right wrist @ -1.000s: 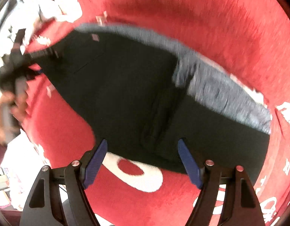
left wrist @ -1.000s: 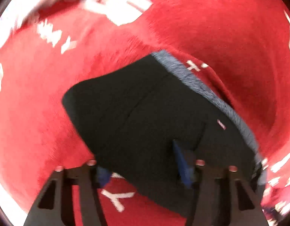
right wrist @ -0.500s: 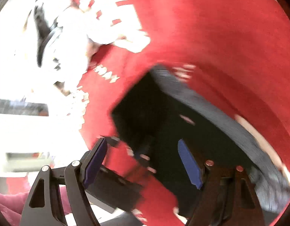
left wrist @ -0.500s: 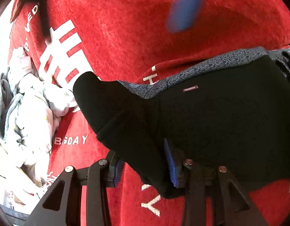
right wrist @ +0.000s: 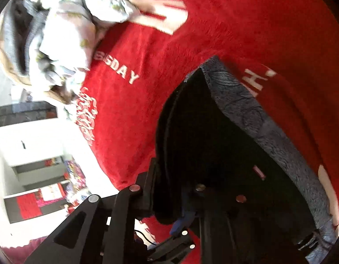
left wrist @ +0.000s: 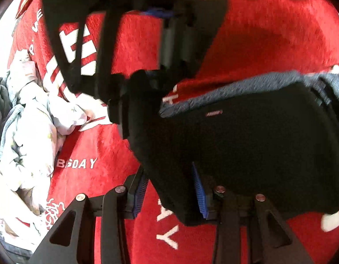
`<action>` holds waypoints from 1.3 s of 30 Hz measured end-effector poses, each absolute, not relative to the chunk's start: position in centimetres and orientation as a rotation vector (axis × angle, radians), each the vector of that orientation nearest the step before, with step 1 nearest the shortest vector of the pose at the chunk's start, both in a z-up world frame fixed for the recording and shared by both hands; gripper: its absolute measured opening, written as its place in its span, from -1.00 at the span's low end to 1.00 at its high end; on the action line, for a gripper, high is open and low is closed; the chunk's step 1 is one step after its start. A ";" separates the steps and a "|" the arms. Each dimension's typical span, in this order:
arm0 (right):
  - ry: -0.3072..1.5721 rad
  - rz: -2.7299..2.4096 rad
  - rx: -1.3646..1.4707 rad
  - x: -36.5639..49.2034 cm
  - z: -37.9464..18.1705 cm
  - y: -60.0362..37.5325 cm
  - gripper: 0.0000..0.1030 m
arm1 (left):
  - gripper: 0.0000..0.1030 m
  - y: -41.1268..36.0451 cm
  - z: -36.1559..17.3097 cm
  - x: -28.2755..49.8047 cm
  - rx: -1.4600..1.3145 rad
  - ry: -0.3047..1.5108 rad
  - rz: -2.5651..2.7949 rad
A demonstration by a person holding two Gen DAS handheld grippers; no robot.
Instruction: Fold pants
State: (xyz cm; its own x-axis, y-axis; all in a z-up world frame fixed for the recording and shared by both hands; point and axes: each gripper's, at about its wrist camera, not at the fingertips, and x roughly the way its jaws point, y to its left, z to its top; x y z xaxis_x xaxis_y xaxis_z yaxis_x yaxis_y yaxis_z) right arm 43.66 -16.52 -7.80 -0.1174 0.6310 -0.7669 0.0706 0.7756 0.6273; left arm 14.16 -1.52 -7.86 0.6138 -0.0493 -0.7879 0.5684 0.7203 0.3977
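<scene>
**A:** Where do the black fleece pants with the grey-blue lining (left wrist: 257, 145) lie?

**B:** On the red plush blanket with white lettering (left wrist: 268, 44). In the left wrist view they fill the right and near part of the scene, the grey-blue lining showing as a band along their far edge, with a small pink label just below it.

**A:** And the left gripper (left wrist: 170, 189)?

**B:** Its blue-padded fingers (left wrist: 199, 194) stand on either side of a near fold of the black cloth, which passes between them; it is grasping the pants at that near left corner.

**A:** The right gripper (right wrist: 167, 200)?

**B:** In its own view the black cloth hangs right between its fingers and hides most of them (only a sliver of blue pad shows low down), and the jaws look drawn in on the fabric, so it is clenched on the pants too. In the left wrist view the same tool (left wrist: 134, 101) comes down from the far side and meets the far left corner of the pants.

**A:** Anything else about?

**B:** A crumpled heap of pale printed laundry (right wrist: 66, 22) lies on the blanket's far left, well apart from the pants. Beyond the blanket's edge in the right wrist view stand white shelves (right wrist: 37, 160) with red items.
</scene>
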 end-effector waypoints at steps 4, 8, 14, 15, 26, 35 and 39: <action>1.548 0.522 0.711 41.6 -6.2 -20.0 -0.66 | -0.21 -2.6 -5.3 13.5 0.617 0.831 -0.417; 1.431 0.549 0.812 39.5 -3.7 -23.1 -0.66 | -0.20 -3.8 -2.6 12.3 0.575 0.794 -0.458; 1.280 0.553 0.910 35.0 0.4 -28.2 -0.65 | -0.21 -6.5 2.3 9.0 0.564 0.720 -0.538; 1.256 0.549 0.921 34.1 1.0 -29.1 -0.65 | -0.21 -7.2 3.1 8.1 0.563 0.709 -0.552; 1.073 0.390 1.074 20.3 3.5 -41.6 -0.62 | -0.20 -17.9 5.6 -2.0 0.643 0.667 -0.813; 1.034 0.185 1.232 8.7 -1.9 -50.4 -0.62 | -0.20 -26.8 0.8 -9.5 0.750 0.728 -0.966; 1.047 0.130 1.276 5.7 -5.3 -52.1 -0.62 | -0.20 -28.7 -2.4 -11.2 0.814 0.784 -0.998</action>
State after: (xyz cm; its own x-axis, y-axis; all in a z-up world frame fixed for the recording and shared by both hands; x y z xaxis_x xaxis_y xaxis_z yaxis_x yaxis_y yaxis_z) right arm 5.70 -52.07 -5.28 0.5594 0.6070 -0.5645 0.4505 0.3491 0.8217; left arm -11.18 -28.67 -2.44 0.3360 -0.3974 -0.8539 0.9236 0.3167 0.2161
